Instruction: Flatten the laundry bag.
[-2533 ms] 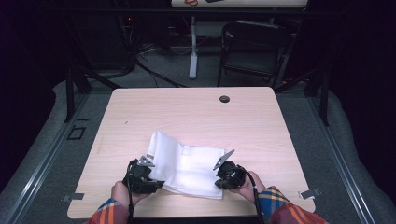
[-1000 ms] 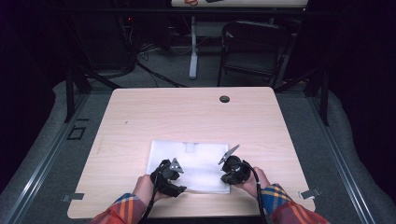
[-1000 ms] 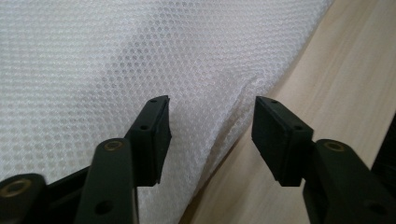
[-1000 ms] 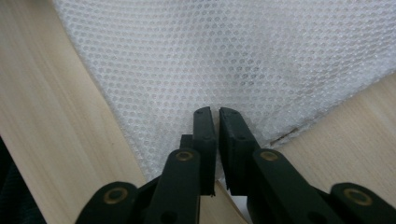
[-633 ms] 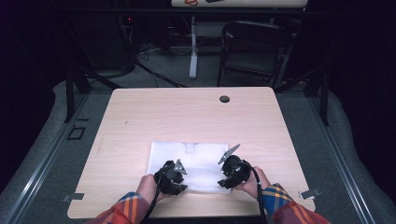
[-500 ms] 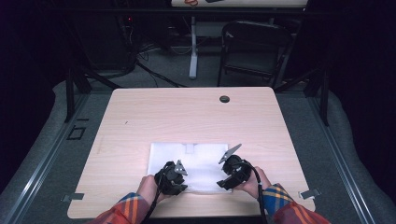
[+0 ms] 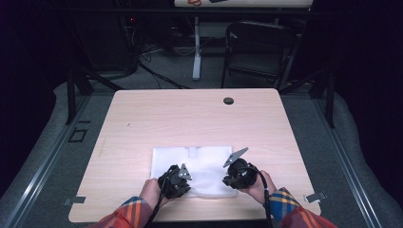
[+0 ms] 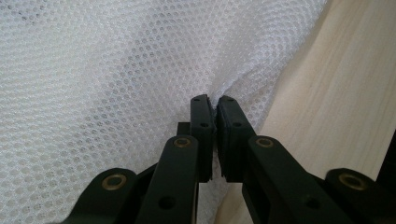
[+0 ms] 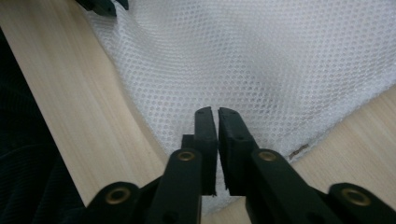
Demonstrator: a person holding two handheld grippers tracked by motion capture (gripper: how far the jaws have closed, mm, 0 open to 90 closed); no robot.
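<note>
A white mesh cloth (image 7: 199,164) lies folded flat on the near half of the table (image 7: 190,118). My left gripper (image 7: 182,186) sits at the cloth's near left edge. Its jaws have just been closing and are now shut on a puckered bit of mesh (image 8: 116,70), as the left gripper (image 8: 213,100) view shows. My right gripper (image 7: 229,182) rests at the near right edge. Its jaws have also just been closing. In the right gripper (image 9: 213,112) view they stand shut over the cloth's border (image 9: 261,60), with mesh running in under them.
A dark cable hole (image 7: 228,100) sits near the table's far edge. A black folding chair (image 7: 259,47) and cables stand on the floor beyond. The table's near edge is just behind both hands. The left gripper's tip (image 9: 102,5) shows at the top of the right gripper view.
The cloth's left part, raised at first, now lies flat. Both hands have settled at its near edge and barely move in the last second.
</note>
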